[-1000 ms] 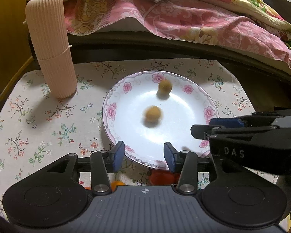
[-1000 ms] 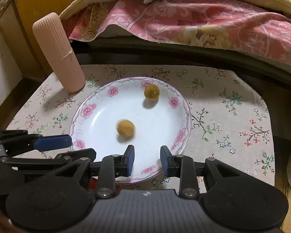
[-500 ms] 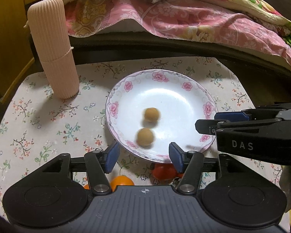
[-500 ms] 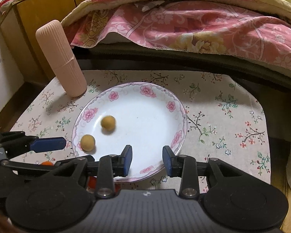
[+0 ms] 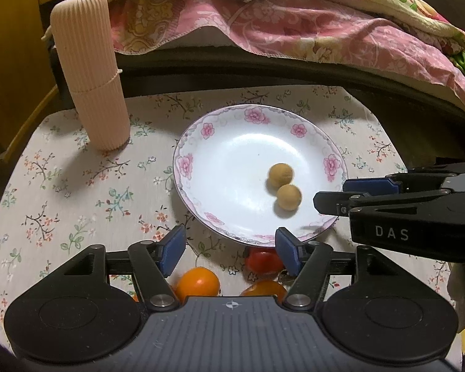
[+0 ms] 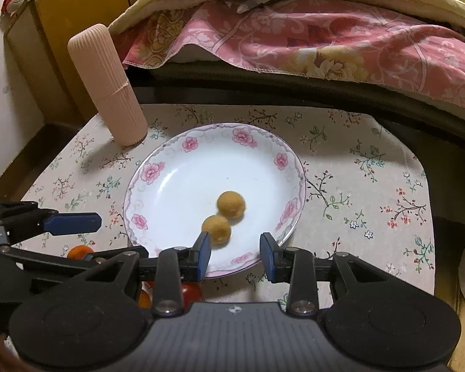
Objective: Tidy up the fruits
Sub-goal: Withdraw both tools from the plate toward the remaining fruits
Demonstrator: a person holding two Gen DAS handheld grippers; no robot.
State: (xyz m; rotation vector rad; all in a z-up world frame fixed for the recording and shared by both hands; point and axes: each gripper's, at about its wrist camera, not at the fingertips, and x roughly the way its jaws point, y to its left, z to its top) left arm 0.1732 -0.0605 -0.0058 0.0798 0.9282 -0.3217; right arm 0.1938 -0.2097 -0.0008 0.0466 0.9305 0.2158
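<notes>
A white plate with a pink flower rim [image 5: 220,130] [image 6: 158,167] lies on the flowered cloth. Two small tan round fruits [image 5: 281,174] [image 5: 289,197] sit touching in its near right part; they also show in the right wrist view [image 6: 231,204] [image 6: 216,228]. Orange and red tomatoes [image 5: 197,282] [image 5: 263,261] lie on the cloth just before the plate, under my left gripper [image 5: 231,249], which is open and empty. My right gripper [image 6: 235,253] is open and empty over the plate's near rim. A tomato [image 6: 80,251] shows left of it.
A tall ribbed pink cylinder [image 5: 88,71] [image 6: 107,83] stands at the back left of the cloth. A dark bed frame with a pink quilt [image 5: 294,31] runs behind the table. A wooden cabinet [image 6: 65,24] stands at the far left.
The two tan fruits have rolled across the plate and now rest together at its near right. Both grippers have drawn back a little, bringing the tomatoes into view.
</notes>
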